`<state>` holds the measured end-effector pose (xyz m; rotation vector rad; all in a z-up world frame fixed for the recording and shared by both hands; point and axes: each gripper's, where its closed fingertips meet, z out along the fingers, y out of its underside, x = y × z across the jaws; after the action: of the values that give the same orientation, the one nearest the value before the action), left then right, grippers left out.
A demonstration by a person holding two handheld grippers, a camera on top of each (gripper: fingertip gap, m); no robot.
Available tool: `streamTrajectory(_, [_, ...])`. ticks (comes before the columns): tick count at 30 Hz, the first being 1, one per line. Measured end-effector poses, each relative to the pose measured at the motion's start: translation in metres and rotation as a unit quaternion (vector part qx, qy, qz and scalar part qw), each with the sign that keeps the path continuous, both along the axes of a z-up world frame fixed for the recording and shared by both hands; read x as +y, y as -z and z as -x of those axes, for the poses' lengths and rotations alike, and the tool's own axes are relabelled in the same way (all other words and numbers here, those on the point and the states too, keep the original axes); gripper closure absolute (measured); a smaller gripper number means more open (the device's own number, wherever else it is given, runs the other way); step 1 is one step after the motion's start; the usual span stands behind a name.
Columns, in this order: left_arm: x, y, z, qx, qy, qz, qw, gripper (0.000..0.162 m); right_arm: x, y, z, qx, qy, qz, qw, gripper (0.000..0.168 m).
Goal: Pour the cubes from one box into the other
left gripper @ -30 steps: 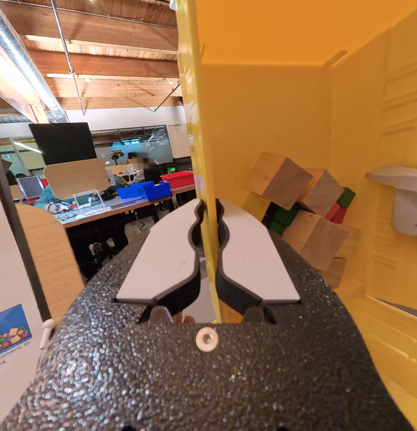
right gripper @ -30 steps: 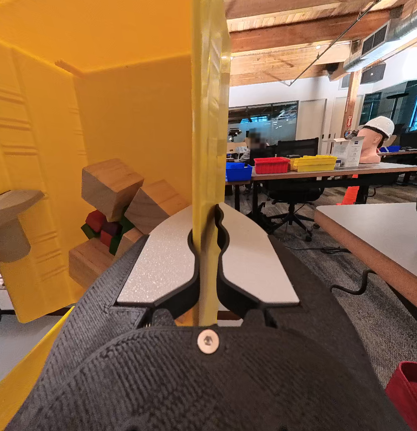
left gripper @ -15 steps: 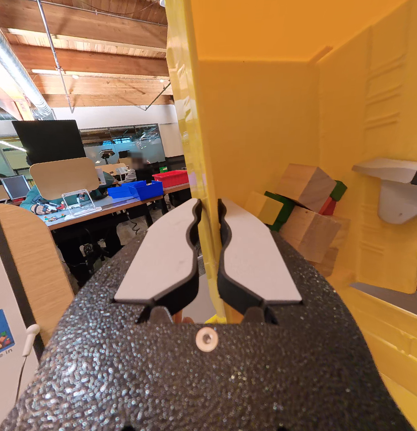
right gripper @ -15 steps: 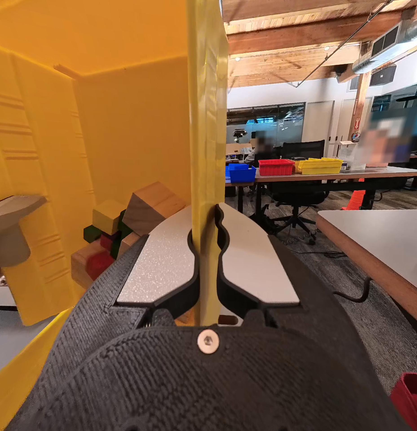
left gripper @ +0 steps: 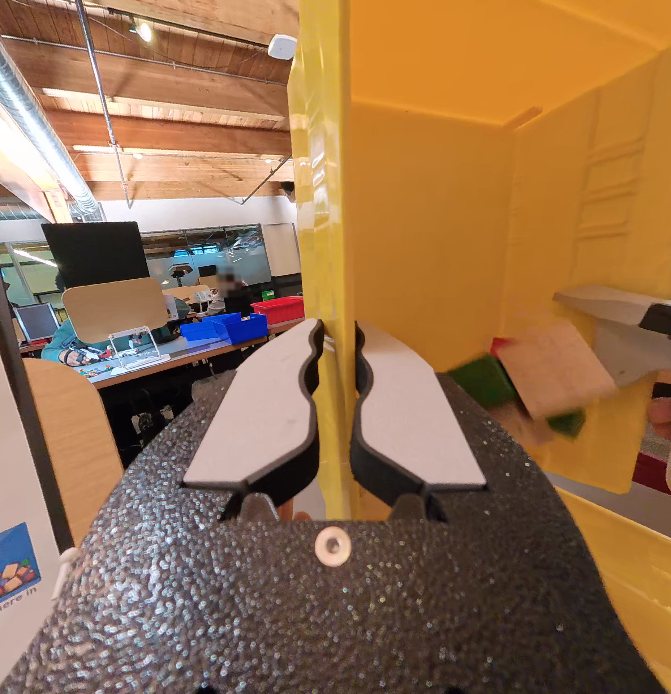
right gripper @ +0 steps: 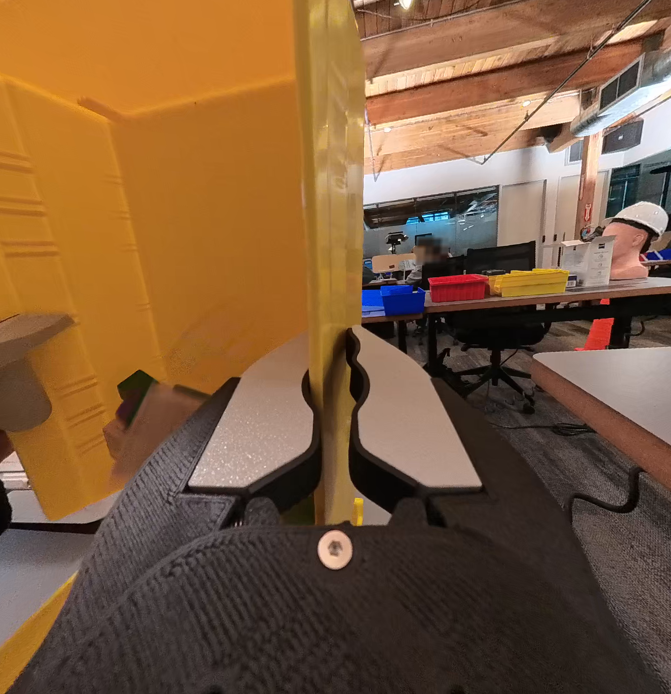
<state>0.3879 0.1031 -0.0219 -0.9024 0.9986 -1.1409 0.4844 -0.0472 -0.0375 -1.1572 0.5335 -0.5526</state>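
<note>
A yellow box is held up off the table and tipped steeply, its open top facing me. My left gripper is shut on its left side wall. My right gripper is shut on its right side wall. Blurred cubes slide along the box's lower edge: a wooden cube and a green cube. In the right wrist view the cubes show as a blur. A second yellow box lies below; its rim also shows in the right wrist view.
A grey table with a brown edge stands to the right over carpet. Far tables hold blue bins, a red bin and a yellow bin. A white panel with a poster is at the left.
The yellow box has tipped further. The cubes that lay piled in its far corner have slid down to the lower edge and now blur with motion. Both grippers stay shut on the walls.
</note>
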Motion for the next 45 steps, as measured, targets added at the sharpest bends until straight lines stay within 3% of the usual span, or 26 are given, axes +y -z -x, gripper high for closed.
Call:
streamTrajectory(13, [-0.001, 0.001, 0.001, -0.007, 0.017, -0.002, 1.0, 0.147, 0.001, 0.0, 0.001, -0.002, -0.016, -0.014, 1.0, 0.157])
streamTrajectory(45, [-0.008, -0.036, 0.039, -0.093, 0.028, -0.029, 0.995, 0.146, -0.002, -0.045, 0.034, -0.092, -0.042, -0.055, 0.993, 0.155])
